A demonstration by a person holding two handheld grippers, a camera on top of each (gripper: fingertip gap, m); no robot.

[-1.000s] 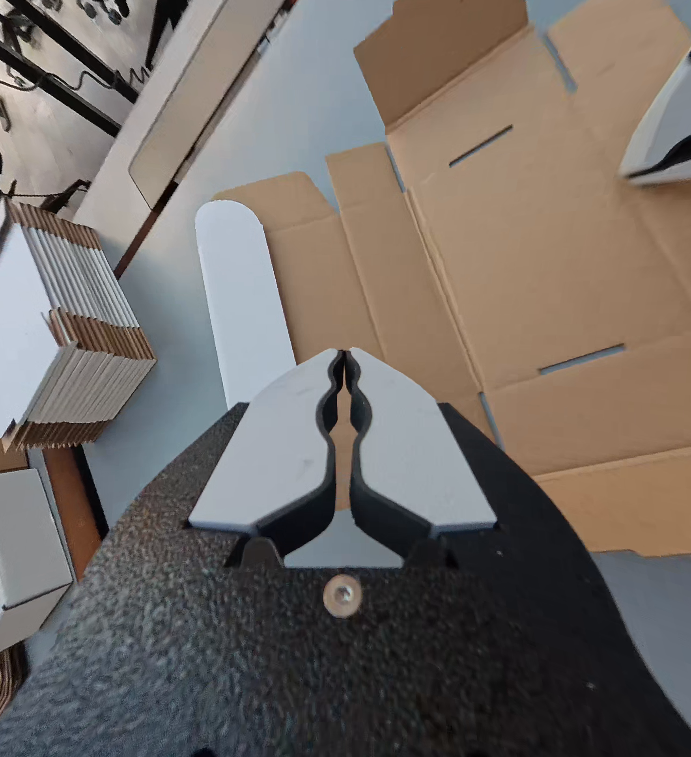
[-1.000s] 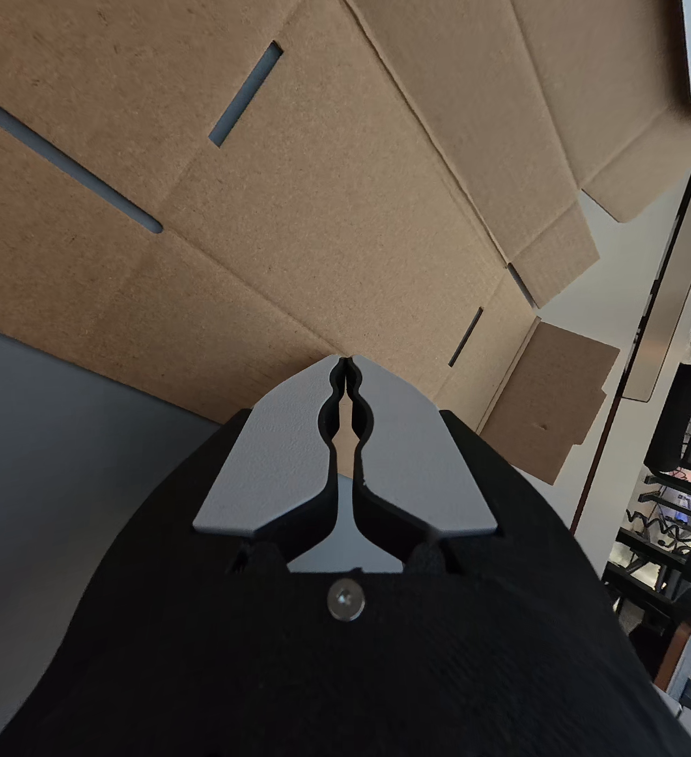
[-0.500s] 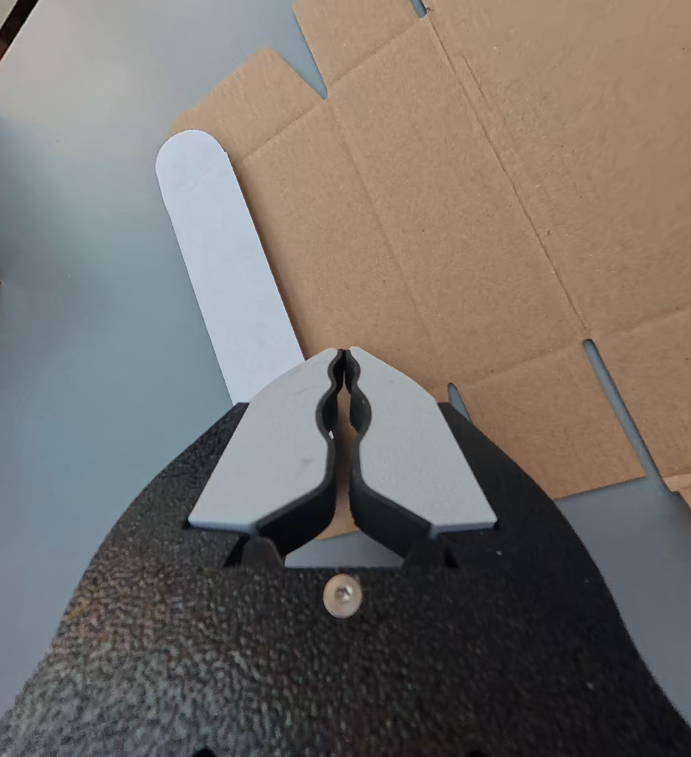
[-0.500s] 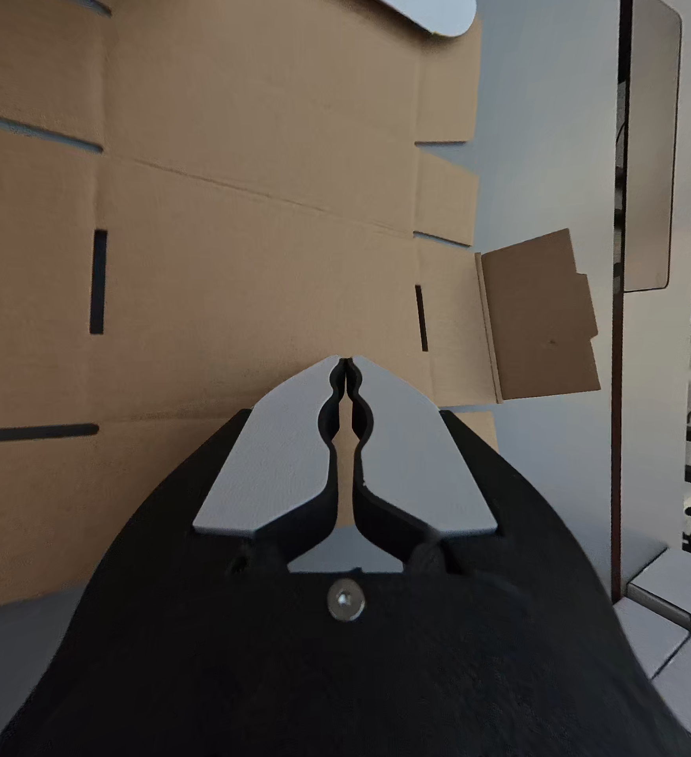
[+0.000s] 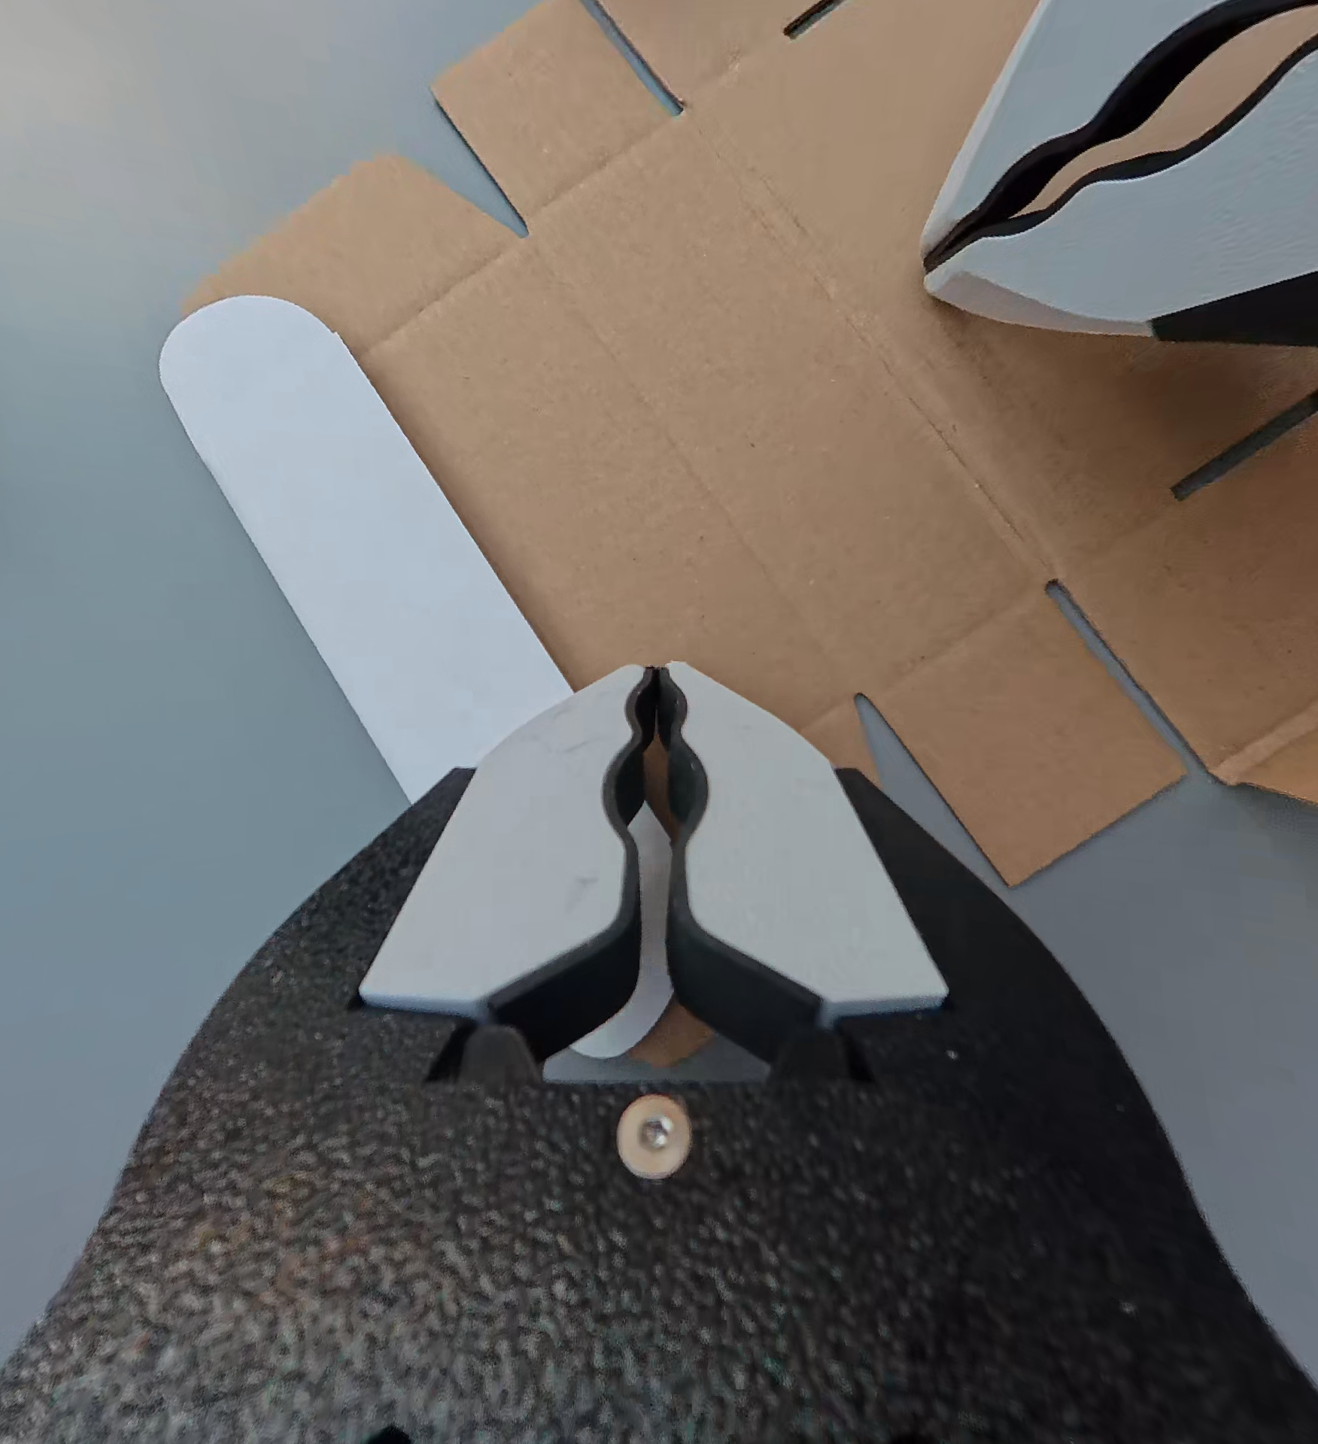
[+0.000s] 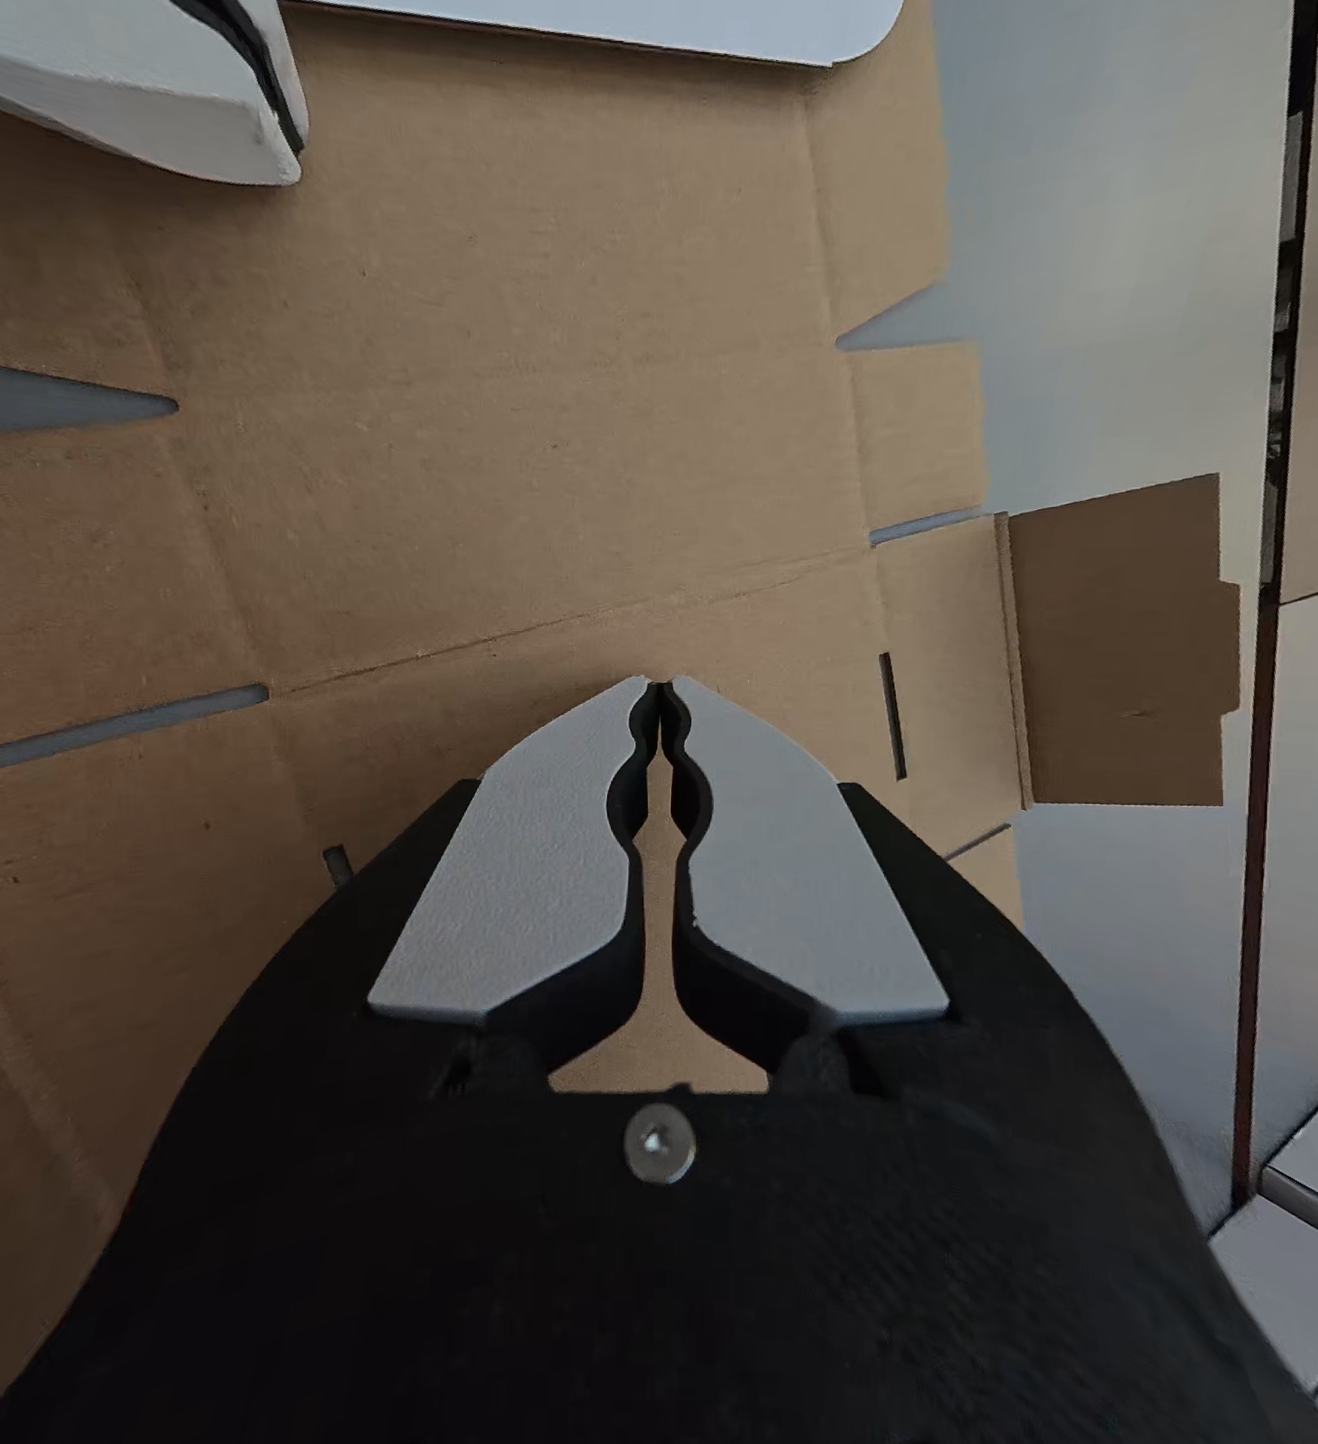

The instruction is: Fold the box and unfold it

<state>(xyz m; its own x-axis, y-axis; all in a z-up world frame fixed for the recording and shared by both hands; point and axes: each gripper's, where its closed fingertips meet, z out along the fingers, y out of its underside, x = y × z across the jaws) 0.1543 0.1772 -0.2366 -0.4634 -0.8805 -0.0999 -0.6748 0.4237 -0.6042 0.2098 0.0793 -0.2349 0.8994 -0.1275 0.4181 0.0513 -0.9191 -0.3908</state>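
Observation:
The cardboard box point(image 5: 718, 437) lies unfolded and flat on the grey table, brown inner side up. Its white rounded flap point(image 5: 343, 508) is folded over at the left edge. My left gripper point(image 5: 657, 670) is shut and empty, above the near end of that flap. My right gripper point(image 6: 660, 684) is shut and empty, above the middle panel of the box point(image 6: 484, 391). The right gripper also shows at the top right of the left wrist view point(image 5: 929, 266). The left gripper shows at the top left of the right wrist view point(image 6: 281, 156). One brown side flap point(image 6: 1117, 641) stands partly raised at the right.
The grey table point(image 5: 93, 703) surrounds the box. In the right wrist view the table edge with a dark strip point(image 6: 1258, 859) runs down the right side. White folded boxes point(image 6: 1304, 1266) lie at the lower right.
Both grippers have moved over the box and come closer together, each now showing in the other's view. The stack of flat boxes has left the left wrist view. Both stay shut.

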